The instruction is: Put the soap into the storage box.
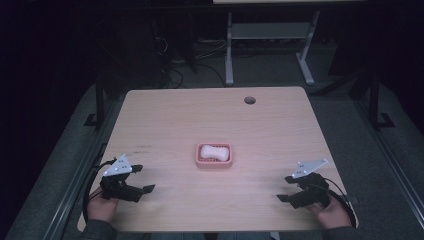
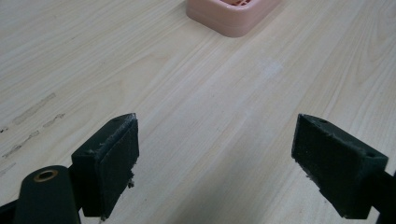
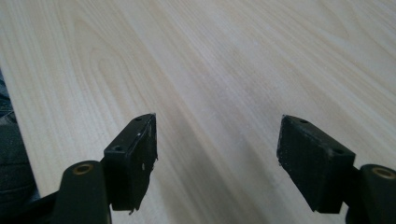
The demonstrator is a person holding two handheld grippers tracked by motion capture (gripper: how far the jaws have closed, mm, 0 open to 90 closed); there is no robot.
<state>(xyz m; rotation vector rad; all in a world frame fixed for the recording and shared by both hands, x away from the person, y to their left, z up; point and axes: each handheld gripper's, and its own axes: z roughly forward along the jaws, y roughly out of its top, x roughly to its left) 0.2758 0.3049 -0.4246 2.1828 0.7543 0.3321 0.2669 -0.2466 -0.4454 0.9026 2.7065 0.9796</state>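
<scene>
A pale wooden desk (image 1: 210, 120) carries a pink soap dish (image 1: 214, 155) near its middle, and a white bar of soap (image 1: 215, 151) lies inside it. The dish sits level, roughly midway between the two claws and well apart from each.

The left claw (image 1: 142, 179) is held in the person's left hand (image 1: 102, 206) near the desk's front left corner, pointing inward across the wood. In the left gripper view its two black pads (image 2: 114, 161) stand wide apart with bare desk between them, gripping nothing; a corner of the pink dish shows at the top of that view, ahead of the jaws.

The right claw (image 1: 284, 189) is held in the person's right hand (image 1: 330, 212) near the front right corner, also turned inward. In the right gripper view its pads (image 3: 135, 158) are spread wide over bare wood grain, holding nothing, with the desk's edge running along the left of that view.

A round cable hole (image 1: 249, 100) sits near the desk's far edge.
</scene>
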